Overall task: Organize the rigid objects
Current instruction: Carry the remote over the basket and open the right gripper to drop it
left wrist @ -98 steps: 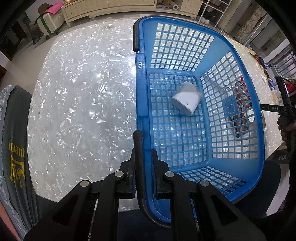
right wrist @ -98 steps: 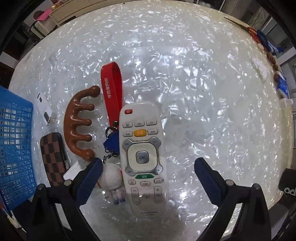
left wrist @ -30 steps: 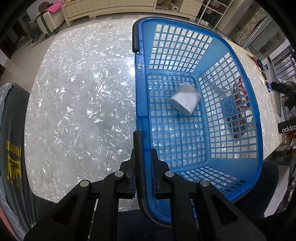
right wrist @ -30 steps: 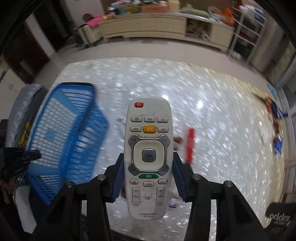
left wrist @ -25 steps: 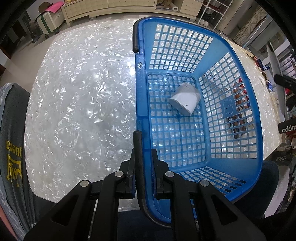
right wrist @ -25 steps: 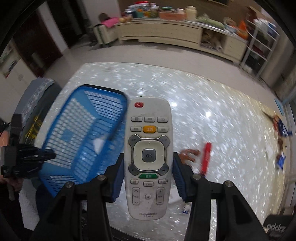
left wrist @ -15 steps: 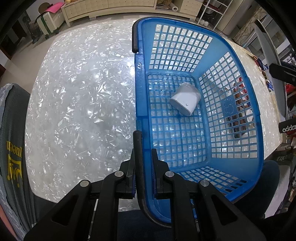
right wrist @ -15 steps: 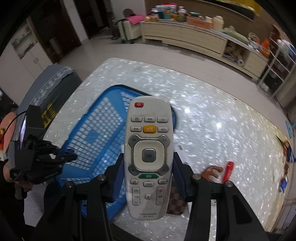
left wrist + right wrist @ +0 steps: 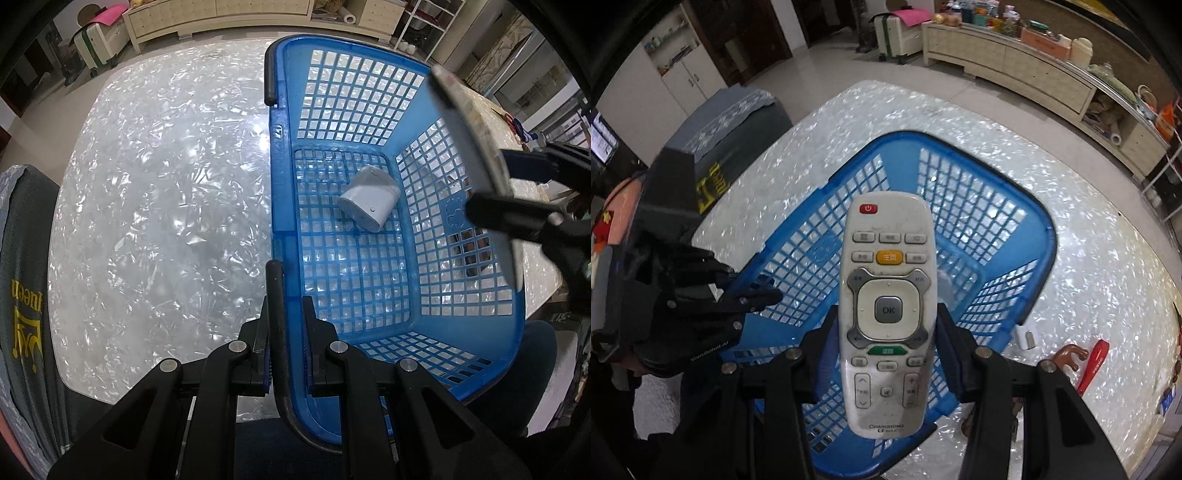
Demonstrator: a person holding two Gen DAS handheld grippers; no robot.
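Two claws at work over the desk [image 9: 155, 192], and the blue basket [image 9: 369, 110] sits pinned: the left claw [image 9: 284, 354] is clenched on its rim and black handle. The right claw [image 9: 886, 347] grips the white remote [image 9: 888, 314] by its sides, hanging above the basket's open mouth. Risk, I'd say: let go from this height and the remote could clip the far rim, or land on the small white cylinder [image 9: 369, 203] lying on the basket floor and bounce. A second ago the remote hung beside the basket, over bare desk; now it's over it, and its edge shows in the left view.
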